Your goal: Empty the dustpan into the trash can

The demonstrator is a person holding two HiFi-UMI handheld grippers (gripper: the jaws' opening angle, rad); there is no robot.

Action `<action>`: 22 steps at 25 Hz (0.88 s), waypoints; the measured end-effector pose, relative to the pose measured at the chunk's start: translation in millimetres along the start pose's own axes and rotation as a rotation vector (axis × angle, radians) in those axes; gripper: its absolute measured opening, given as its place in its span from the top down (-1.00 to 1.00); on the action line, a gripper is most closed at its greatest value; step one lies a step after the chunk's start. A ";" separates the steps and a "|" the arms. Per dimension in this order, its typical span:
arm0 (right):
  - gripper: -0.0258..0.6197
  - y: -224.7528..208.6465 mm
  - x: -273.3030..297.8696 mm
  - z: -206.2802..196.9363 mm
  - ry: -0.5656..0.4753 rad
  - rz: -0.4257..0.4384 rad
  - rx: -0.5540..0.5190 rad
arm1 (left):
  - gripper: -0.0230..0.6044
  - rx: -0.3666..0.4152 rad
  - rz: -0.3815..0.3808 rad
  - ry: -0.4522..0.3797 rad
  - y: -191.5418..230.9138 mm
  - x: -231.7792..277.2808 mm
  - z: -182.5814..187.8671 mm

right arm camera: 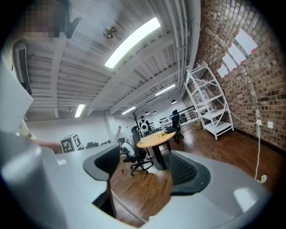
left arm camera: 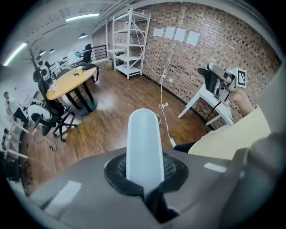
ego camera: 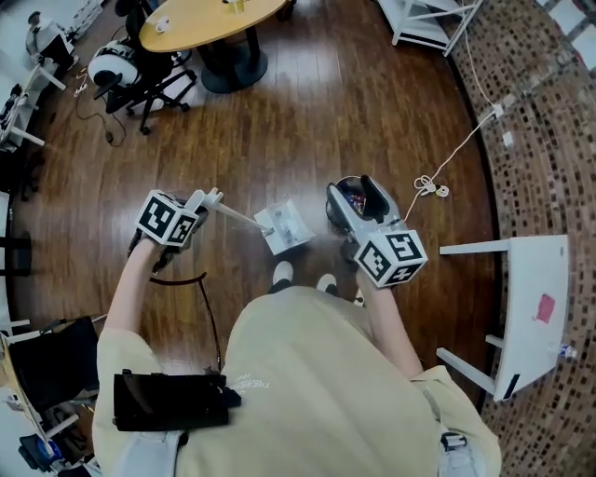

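My left gripper is shut on the white handle of the dustpan, which hangs over the wooden floor in front of the person's feet. In the left gripper view the handle stands up from between the closed jaws of that gripper. My right gripper is just right of the pan, above a dark trash can with red bits inside. In the right gripper view this gripper is open, with only floor between its pads.
A round yellow table and an office chair stand at the far left. A white shelf rack is at the back. A white stool and a white cable lie to the right, near the brick wall.
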State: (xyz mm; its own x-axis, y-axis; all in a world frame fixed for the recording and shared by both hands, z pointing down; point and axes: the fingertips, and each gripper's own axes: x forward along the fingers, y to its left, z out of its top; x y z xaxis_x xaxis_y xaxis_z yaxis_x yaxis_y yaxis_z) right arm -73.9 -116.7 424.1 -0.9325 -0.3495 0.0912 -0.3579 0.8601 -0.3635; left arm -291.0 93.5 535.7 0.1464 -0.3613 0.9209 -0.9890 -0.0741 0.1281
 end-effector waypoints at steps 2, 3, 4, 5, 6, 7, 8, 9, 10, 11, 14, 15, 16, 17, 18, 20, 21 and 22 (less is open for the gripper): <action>-0.12 -17.6 -11.1 10.4 -0.020 -0.048 -0.005 | 0.93 0.034 -0.014 -0.008 -2.0 -3.4 21.6; -0.12 -25.7 -17.5 14.2 -0.030 -0.070 -0.002 | 0.93 0.049 -0.017 -0.013 -2.9 -5.5 32.3; -0.12 -33.4 -24.2 16.9 -0.039 -0.091 0.005 | 0.93 0.063 -0.020 -0.018 -4.4 -7.6 42.8; -0.11 -40.7 -30.7 18.6 -0.045 -0.109 0.014 | 0.93 0.077 -0.024 -0.022 -6.5 -9.8 53.2; -0.11 -47.2 -36.5 19.4 -0.050 -0.124 0.023 | 0.92 0.092 -0.029 -0.024 -9.0 -12.0 63.5; -0.11 -52.8 -41.4 19.4 -0.053 -0.137 0.031 | 0.92 0.112 -0.036 -0.026 -11.8 -14.3 73.8; -0.11 -57.5 -45.7 18.7 -0.055 -0.149 0.038 | 0.92 0.138 -0.045 -0.028 -14.8 -16.7 84.2; -0.11 -61.4 -49.8 17.6 -0.058 -0.160 0.045 | 0.92 0.171 -0.056 -0.027 -18.3 -19.3 94.6; -0.11 -65.0 -53.7 16.6 -0.062 -0.170 0.051 | 0.92 0.205 -0.066 -0.024 -22.1 -21.9 104.8; -0.11 -68.3 -57.7 15.9 -0.067 -0.180 0.056 | 0.92 0.237 -0.073 -0.022 -25.6 -24.6 115.0; -0.10 -74.9 -67.4 17.4 -0.085 -0.205 0.058 | 0.91 0.299 -0.084 -0.016 -32.8 -30.5 142.7; -0.10 -75.8 -69.6 18.3 -0.091 -0.211 0.057 | 0.91 0.314 -0.085 -0.016 -34.3 -31.7 150.8; -0.10 -76.6 -71.7 19.1 -0.098 -0.217 0.057 | 0.90 0.329 -0.086 -0.016 -36.1 -32.0 158.0; -0.10 -77.7 -73.9 19.7 -0.103 -0.223 0.058 | 0.90 0.342 -0.089 -0.014 -38.6 -31.2 164.5; -0.09 -79.5 -76.7 20.1 -0.109 -0.230 0.060 | 0.90 0.351 -0.095 -0.012 -41.5 -29.2 170.2; -0.09 -84.5 -83.4 20.2 -0.119 -0.247 0.069 | 0.90 0.353 -0.110 -0.002 -47.9 -22.3 180.2; -0.09 -87.3 -86.8 20.0 -0.123 -0.256 0.073 | 0.90 0.348 -0.117 0.002 -50.8 -18.2 184.9; -0.09 -90.0 -90.1 19.8 -0.127 -0.265 0.078 | 0.90 0.339 -0.122 0.004 -53.2 -13.8 189.7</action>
State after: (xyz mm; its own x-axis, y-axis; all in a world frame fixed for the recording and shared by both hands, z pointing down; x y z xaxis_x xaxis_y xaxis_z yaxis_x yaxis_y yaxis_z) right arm 43.4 -170.0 430.3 -0.7918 -0.6059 0.0772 -0.5785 0.7035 -0.4129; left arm -236.2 -73.9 446.3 0.2622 -0.3270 0.9079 -0.9006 -0.4209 0.1085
